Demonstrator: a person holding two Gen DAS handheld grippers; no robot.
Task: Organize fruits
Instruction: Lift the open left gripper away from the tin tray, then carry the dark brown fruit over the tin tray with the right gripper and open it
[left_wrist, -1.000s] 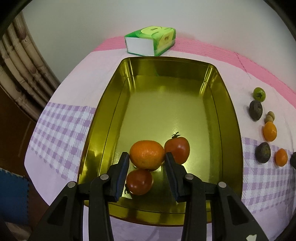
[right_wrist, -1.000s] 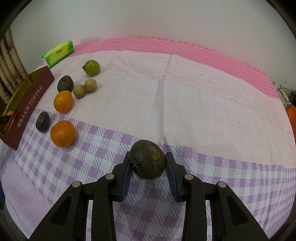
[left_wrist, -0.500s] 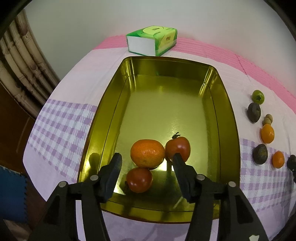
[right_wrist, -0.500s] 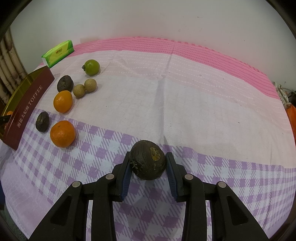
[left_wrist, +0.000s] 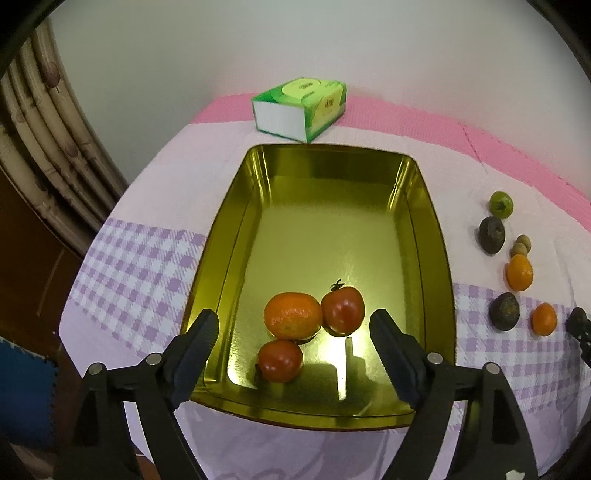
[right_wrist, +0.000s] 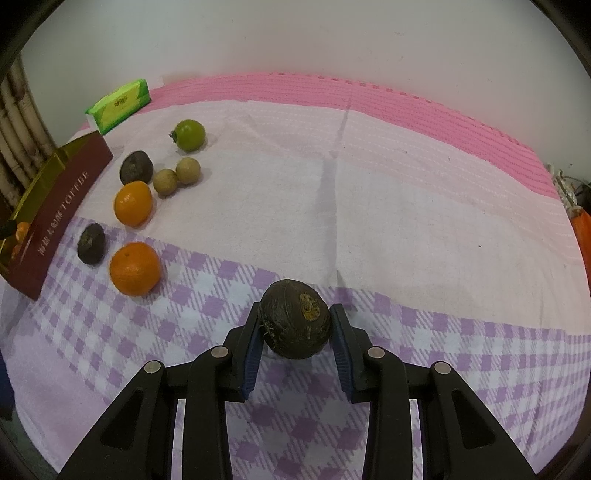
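A gold tin tray (left_wrist: 436, 236) holds an orange (left_wrist: 292, 315) and two tomatoes (left_wrist: 342, 311) (left_wrist: 280, 360) at its near end. My left gripper (left_wrist: 293, 332) is open and empty above that near end. My right gripper (right_wrist: 294, 328) is shut on a dark brown round fruit (right_wrist: 294, 323) just above the checked cloth. Left of it lie two oranges (right_wrist: 135, 268) (right_wrist: 133, 203), two dark fruits (right_wrist: 91, 243) (right_wrist: 136, 172), two small tan fruits (right_wrist: 165, 181) (right_wrist: 188, 170) and a green fruit (right_wrist: 189, 134). The tray's maroon side (right_wrist: 55, 214) shows at the far left.
A green tissue box (left_wrist: 300, 108) stands behind the tray, also in the right wrist view (right_wrist: 119, 105). The table has a pink and purple checked cloth (right_wrist: 369, 184). A bamboo chair back (left_wrist: 44, 147) is at the left, past the table edge.
My left gripper has opened wide, let go of the orange in the tray and pulled back. The right gripper has stayed shut on the dark fruit with little movement.
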